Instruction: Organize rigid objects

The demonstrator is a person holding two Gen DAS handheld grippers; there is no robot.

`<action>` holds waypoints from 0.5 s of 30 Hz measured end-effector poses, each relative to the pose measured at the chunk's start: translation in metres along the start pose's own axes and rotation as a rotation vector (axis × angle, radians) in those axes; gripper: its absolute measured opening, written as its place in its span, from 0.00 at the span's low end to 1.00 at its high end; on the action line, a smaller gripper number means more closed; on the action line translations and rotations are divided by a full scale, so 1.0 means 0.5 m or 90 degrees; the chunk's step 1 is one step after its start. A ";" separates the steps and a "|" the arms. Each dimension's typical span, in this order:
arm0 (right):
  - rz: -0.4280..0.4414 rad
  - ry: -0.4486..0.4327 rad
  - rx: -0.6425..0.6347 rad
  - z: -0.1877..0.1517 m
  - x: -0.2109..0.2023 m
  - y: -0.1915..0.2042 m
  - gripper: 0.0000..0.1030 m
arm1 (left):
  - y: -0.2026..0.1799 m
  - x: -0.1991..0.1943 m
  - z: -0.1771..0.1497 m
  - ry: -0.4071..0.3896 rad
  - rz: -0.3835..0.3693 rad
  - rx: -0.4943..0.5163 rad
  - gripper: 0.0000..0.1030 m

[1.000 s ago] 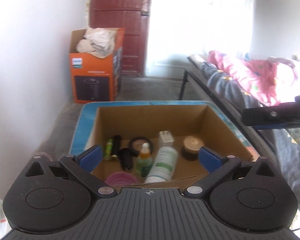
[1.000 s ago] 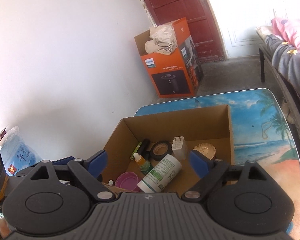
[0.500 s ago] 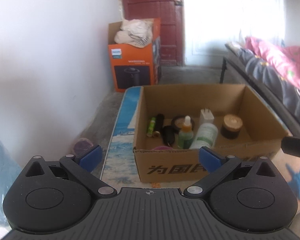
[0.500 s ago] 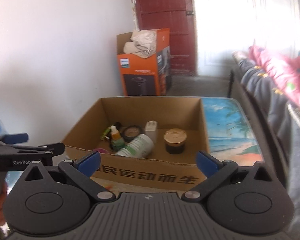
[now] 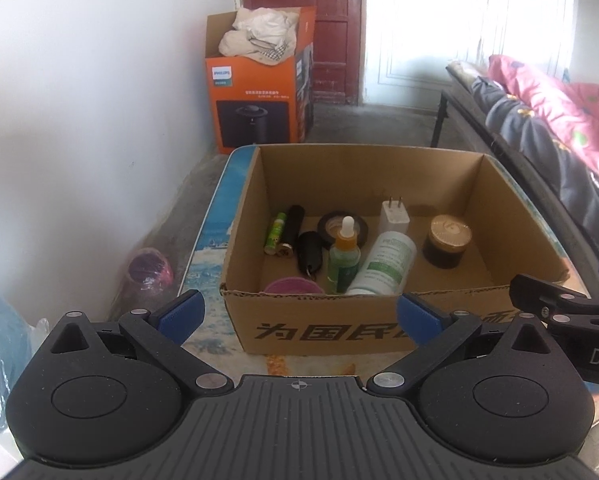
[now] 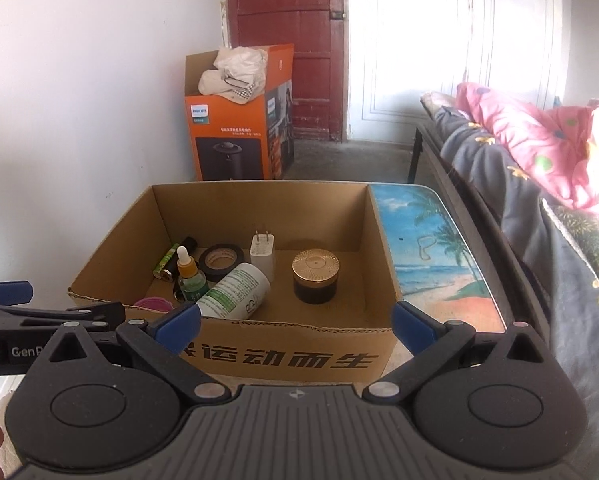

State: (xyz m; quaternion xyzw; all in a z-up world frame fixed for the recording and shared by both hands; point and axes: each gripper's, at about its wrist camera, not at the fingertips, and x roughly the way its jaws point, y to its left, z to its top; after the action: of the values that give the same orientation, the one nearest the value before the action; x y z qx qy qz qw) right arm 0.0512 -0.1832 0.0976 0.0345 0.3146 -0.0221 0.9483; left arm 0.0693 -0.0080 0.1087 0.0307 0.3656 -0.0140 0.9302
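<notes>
Left view: left gripper [image 5: 299,316] was spread wide w/ nothing in it, level, just short of the box [image 5: 319,330] near wall. Items sat inside, left-centre. Risk: the lying white bottle [image 5: 383,270] could roll if nudged.

Right view: right gripper [image 6: 295,322] likewise spread, empty, near; could bump the jar [image 6: 316,276].

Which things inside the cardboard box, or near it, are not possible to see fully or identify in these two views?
- Pink round object: left wrist view, the cardboard box front wall hides its lower part; identity unclear.
- Same object: right wrist view, only a sliver shows above that wall.
- Small black item: too small to identify.
- Box print: start hidden by the right gripper finger.
- White bottle label: too small to read.
</notes>
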 end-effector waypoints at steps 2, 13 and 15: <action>-0.005 0.006 0.000 -0.005 0.003 -0.001 1.00 | 0.000 0.005 0.001 0.005 0.002 -0.002 1.00; -0.016 0.024 0.007 -0.006 0.024 -0.010 1.00 | -0.011 0.012 0.006 0.019 0.017 0.004 1.00; -0.016 0.026 0.007 -0.007 0.025 -0.010 1.00 | -0.012 0.012 0.006 0.020 0.019 0.004 1.00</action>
State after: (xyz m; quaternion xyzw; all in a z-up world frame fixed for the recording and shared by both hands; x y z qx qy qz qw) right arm 0.0591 -0.1884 0.0871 0.0363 0.3345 -0.0352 0.9410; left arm 0.0753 -0.0141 0.1064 0.0395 0.3798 -0.0010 0.9242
